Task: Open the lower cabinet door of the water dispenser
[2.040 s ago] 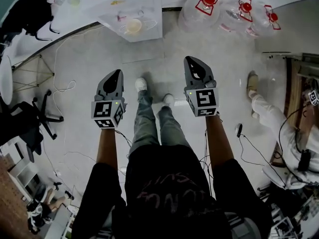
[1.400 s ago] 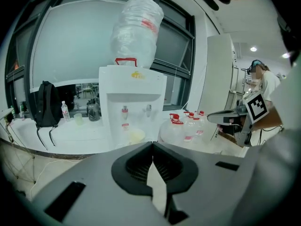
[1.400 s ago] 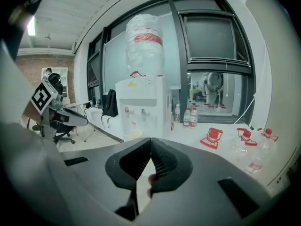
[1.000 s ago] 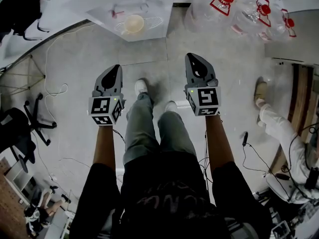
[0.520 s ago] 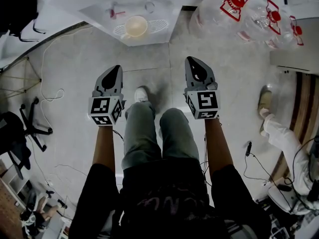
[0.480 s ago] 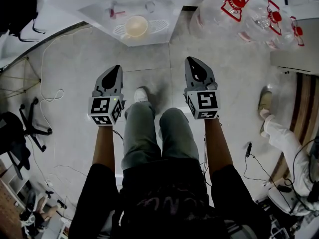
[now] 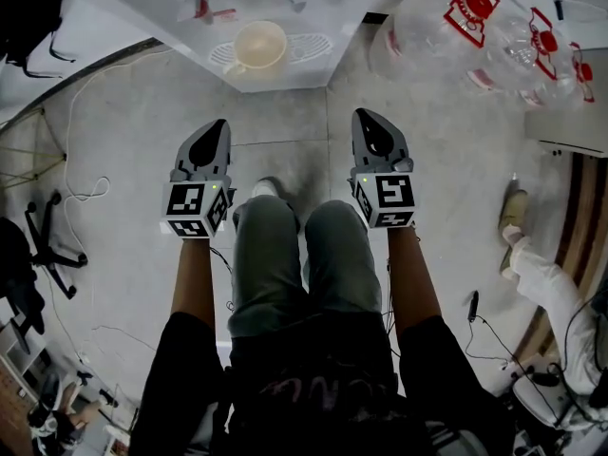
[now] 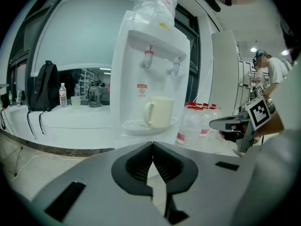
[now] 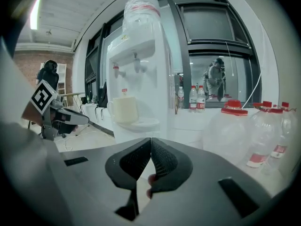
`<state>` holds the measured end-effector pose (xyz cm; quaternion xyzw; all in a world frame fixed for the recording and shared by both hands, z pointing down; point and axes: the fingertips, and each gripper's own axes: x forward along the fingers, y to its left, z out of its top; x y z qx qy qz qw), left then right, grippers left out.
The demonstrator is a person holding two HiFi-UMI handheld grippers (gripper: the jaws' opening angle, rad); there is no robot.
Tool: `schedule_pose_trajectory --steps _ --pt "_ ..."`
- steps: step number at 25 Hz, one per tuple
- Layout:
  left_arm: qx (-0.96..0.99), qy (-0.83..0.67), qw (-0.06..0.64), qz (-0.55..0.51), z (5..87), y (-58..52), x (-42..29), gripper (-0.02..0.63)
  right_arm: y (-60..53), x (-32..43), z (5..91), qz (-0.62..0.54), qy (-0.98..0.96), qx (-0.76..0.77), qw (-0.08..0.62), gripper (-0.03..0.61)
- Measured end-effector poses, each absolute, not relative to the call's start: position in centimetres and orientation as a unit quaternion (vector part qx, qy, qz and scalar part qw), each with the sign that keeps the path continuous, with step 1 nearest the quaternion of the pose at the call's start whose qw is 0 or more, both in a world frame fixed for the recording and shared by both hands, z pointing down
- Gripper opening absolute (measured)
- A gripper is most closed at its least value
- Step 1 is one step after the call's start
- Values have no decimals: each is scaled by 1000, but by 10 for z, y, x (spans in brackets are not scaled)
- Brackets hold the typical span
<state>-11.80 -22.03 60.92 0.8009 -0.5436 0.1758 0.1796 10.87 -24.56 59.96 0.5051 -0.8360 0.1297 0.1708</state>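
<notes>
Left gripper view looks along the left tongs [image 8: 151,147], whose jaws meet at the tips with nothing between them. The right tongs [image 9: 150,144] are just as closed and empty in the right gripper view. In the head view the two are held out in front of the person, side by side with a gap between them, one on either side of the bent knees [image 7: 304,245], and neither touches anything. Ahead of both stands the water dispenser [image 8: 150,65], white, with a bottle upended on top, two taps, and a cream cup [image 8: 160,111] on the drip tray [image 8: 141,126]. The lower cabinet door [image 9: 131,135] belongs to the white front beneath that tray. Only a narrow strip of it shows above the bodies of the tongs, and no handle or edge can be made out. Seen from above, no door leaf swings out over the floor [image 7: 123,160] in front of the machine, so the door is most likely still closed. Clear jugs with red caps [image 9: 235,135] stand just beside the dispenser, and a white table [image 8: 70,121] with a black backpack [image 8: 42,86] on it runs off behind it on the other side. By this reading the task has barely begun: the tongs are near the dispenser but apart from it. What is left is to bring one pair down to the door, part its jaws, catch the handle or edge, and swing the door open.
</notes>
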Motion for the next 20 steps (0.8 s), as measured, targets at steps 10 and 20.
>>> schedule_pose_trajectory --steps 10,20 --pt "801 -552 168 159 671 -242 -124 12 -268 113 670 120 -834 512 166 15" --pt "811 -543 145 162 726 -271 -113 12 -299 123 722 105 -837 512 159 25"
